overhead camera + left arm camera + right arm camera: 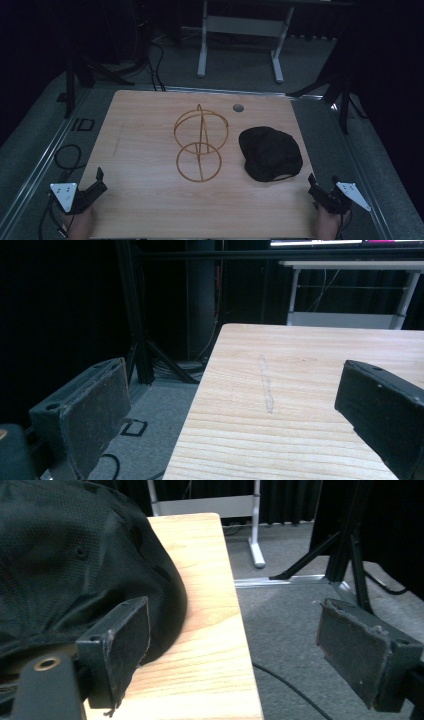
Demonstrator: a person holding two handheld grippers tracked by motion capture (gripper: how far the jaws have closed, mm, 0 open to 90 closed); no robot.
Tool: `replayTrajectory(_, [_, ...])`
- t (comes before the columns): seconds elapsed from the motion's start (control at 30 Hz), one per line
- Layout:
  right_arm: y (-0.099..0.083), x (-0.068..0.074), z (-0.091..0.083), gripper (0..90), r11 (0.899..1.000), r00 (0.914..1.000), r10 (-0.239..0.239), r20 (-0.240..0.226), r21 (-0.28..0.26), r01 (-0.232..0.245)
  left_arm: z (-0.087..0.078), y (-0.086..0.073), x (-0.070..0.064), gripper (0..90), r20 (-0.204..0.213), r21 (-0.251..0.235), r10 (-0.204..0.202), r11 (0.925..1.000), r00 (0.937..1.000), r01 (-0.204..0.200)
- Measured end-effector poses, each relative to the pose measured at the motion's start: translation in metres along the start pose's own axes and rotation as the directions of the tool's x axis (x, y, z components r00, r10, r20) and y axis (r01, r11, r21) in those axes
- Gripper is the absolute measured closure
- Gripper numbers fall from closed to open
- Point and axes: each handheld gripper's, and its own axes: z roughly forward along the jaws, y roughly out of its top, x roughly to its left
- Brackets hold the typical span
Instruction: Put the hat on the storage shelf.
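Note:
A gold wire stand [200,145] built of rings is upright at the middle of the wooden table [145,200]. To its right a black cap [270,152] lies on the tabletop. My left gripper [99,180] is held at the table's near left corner, open, with nothing between its jaws; in the left gripper view [235,400] it straddles the table's left edge. My right gripper [322,181] is open at the near right corner, just short of the cap. The cap [75,555] bulks close behind the left pad [125,640] in the right gripper view.
A grey round grommet [238,107] sits near the table's far edge. A white desk frame [240,30] stands on the carpet beyond. Black stand legs flank the table at left [75,75] and right [345,95]. A cable [67,155] loops on the floor at left.

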Motion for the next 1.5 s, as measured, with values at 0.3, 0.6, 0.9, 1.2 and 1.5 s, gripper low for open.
replayTrajectory(0.3, [0.005, 0.003, -0.005, 13.5, 1.000, 0.9991, -0.011, -0.040, 0.014, 0.012, 0.000, 0.000, 0.000, 1.8, 0.014, -0.001, -0.002, 1.0000, 0.9999, 0.002])
replayTrajectory(0.6, [0.030, 0.014, -0.005, 13.5, 0.998, 0.9780, -0.032, -0.206, 0.050, 0.043, 0.001, 0.000, -0.001, 1.8, 0.024, 0.011, -0.001, 0.9999, 0.9997, 0.001])
replayTrajectory(0.9, [0.064, 0.039, 0.006, 12.9, 0.995, 0.9449, -0.032, -0.326, 0.082, 0.062, 0.001, 0.001, -0.001, 1.8, 0.036, 0.025, -0.004, 0.9997, 0.9993, 0.003])
replayTrajectory(1.2, [0.076, 0.062, 0.026, 10.7, 0.990, 0.9172, -0.084, -0.389, 0.074, 0.122, 0.001, 0.001, 0.000, 1.8, 0.043, 0.028, -0.011, 0.9995, 0.9990, 0.010])
replayTrajectory(1.5, [0.078, 0.078, 0.057, 10.0, 0.979, 0.9260, -0.113, -0.360, 0.117, 0.165, 0.001, 0.001, 0.000, 1.8, 0.055, 0.034, -0.015, 0.9993, 0.9984, 0.013])
